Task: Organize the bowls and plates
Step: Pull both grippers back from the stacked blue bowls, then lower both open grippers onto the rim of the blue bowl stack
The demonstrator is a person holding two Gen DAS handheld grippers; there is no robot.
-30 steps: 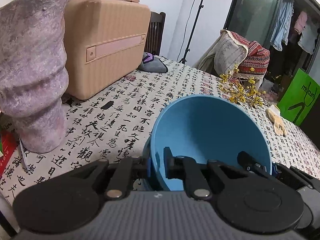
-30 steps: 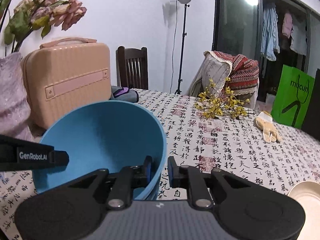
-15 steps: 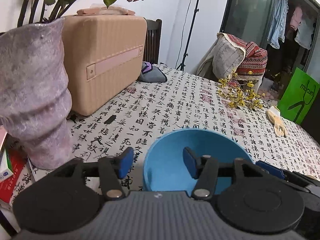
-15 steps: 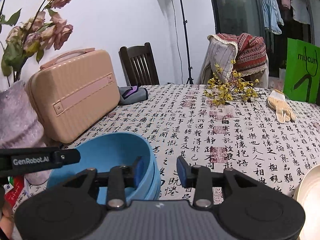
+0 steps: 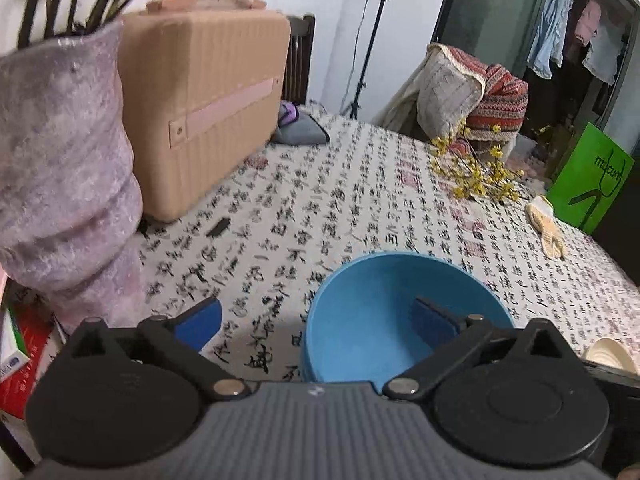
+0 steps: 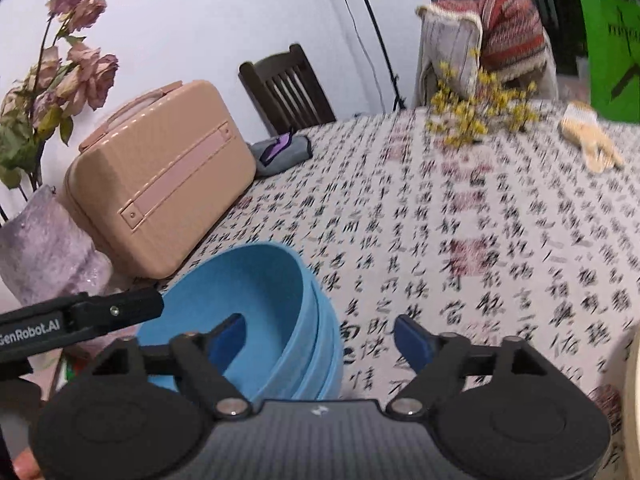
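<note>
The blue bowls [image 6: 280,320] are seen nested in a stack on the table [image 6: 460,240], and no pad presses on them. The left tongs [image 5: 316,316] have just been opening and are spread wide, the bowl rim lying between the pads but untouched: one pad hangs over the bowl's hollow, the other outside over the cloth. The right tongs [image 6: 320,336] have likewise just been opening; the rim and wall are straddled, nothing is clamped. Both are released, probably because the top bowl has been seated in the stack and a two-sided hold is no longer needed. A pale dish [image 5: 608,356] is glimpsed just right of the left tongs, likely the next piece to be sorted.

The table is covered with a calligraphy-printed cloth. Ahead and left of the tongs stand a mauve vase [image 5: 64,184] and a peach case [image 5: 200,108]; farther ahead lie yellow sprigs [image 6: 476,116] and a glove [image 6: 592,144]. A chair [image 6: 288,88] and a light stand are set against the white wall.
</note>
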